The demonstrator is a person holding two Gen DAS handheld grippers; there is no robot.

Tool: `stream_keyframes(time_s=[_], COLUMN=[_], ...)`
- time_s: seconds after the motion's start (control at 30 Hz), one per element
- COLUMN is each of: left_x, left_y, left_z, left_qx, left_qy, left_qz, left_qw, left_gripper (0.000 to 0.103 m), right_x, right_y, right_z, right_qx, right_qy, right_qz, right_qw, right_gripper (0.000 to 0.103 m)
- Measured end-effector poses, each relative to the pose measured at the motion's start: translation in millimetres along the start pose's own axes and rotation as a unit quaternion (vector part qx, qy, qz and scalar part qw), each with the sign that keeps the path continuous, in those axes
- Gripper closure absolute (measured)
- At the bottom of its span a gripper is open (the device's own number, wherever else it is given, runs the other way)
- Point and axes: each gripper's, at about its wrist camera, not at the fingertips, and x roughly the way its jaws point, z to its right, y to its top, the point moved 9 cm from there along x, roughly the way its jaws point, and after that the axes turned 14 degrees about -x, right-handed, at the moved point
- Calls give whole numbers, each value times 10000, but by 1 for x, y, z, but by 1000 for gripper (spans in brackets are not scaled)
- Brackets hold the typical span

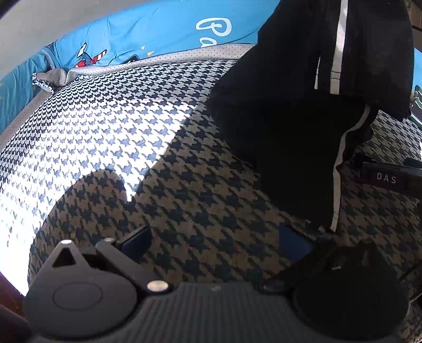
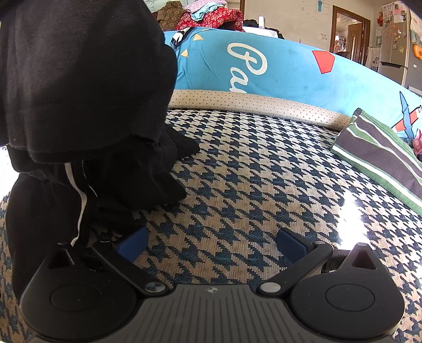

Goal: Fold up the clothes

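A black garment with a white side stripe hangs down at the right of the left wrist view and bunches on the houndstooth cover. Its top runs out of frame, so what holds it is hidden. My left gripper is open just above the cover with nothing between its fingers, and black fabric lies over its right finger's base. In the right wrist view the same black garment fills the left side. My right gripper is open beside it, its left pad close to the fabric's edge.
A blue sheet with white script rises behind the houndstooth cover. A green, grey and white striped cloth lies at the right. Piled clothes sit far back. A dark part marked DAS shows at the right.
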Motion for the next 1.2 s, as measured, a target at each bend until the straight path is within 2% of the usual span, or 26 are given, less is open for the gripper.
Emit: stream_keyframes(time_s=[0.87,1.2], left_x=[-2,-3], left_y=[-3,3], left_z=[13,7], left_qx=[100,-109], left_qy=[0,59], left_qz=[-67,23], left_qw=[9999,9999], left_gripper=[0,0], right_x=[2,2], right_y=[0,0], right_z=[1,1], right_qx=[-5,-4], right_qy=[-4,-4], right_qz=[-1,0], right_qw=[10000,10000], right_gripper=[0,0])
